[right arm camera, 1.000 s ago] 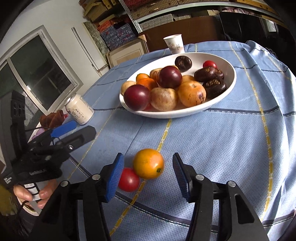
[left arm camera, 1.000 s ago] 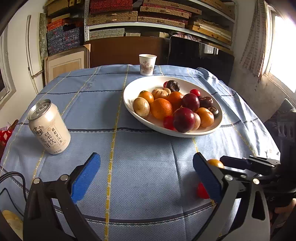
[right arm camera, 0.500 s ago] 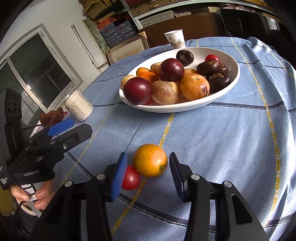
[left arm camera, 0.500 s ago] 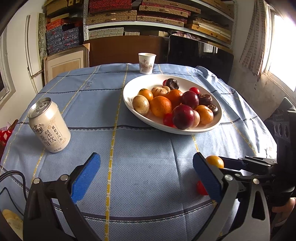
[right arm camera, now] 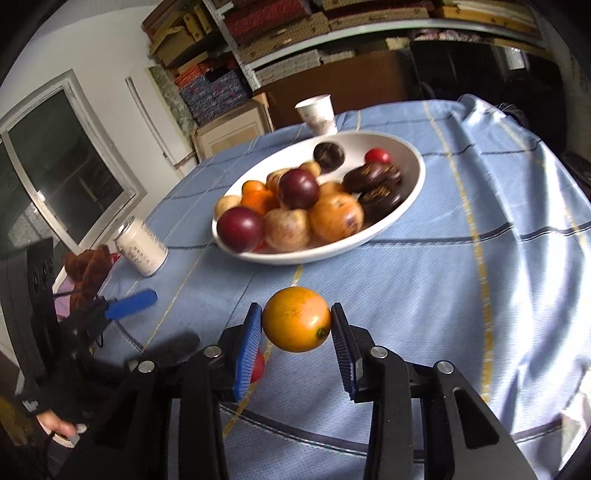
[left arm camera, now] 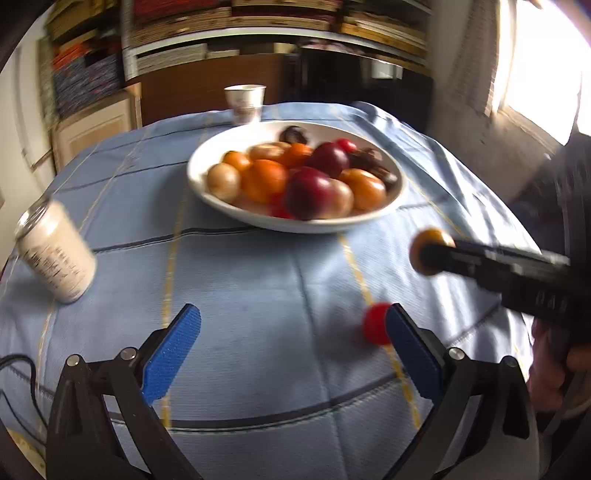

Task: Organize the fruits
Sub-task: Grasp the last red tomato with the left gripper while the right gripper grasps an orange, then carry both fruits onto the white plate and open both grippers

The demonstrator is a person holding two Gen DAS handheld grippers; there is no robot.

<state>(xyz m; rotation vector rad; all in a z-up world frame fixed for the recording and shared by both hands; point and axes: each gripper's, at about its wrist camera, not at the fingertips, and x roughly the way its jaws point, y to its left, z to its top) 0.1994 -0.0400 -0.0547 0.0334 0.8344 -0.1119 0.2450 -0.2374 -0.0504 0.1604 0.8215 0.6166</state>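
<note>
Right gripper (right arm camera: 297, 326) jaws closing on orange (right arm camera: 296, 319), above cloth.

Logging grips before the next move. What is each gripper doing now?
Left gripper: open, empty.
Right gripper: jaws closing on the orange, pads touching it.

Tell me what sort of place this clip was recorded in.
Probably a room in a home used partly for storage: a round table under a blue checked tablecloth holds a white fruit bowl and a drink can, with shelves of stacked boxes behind.
</note>
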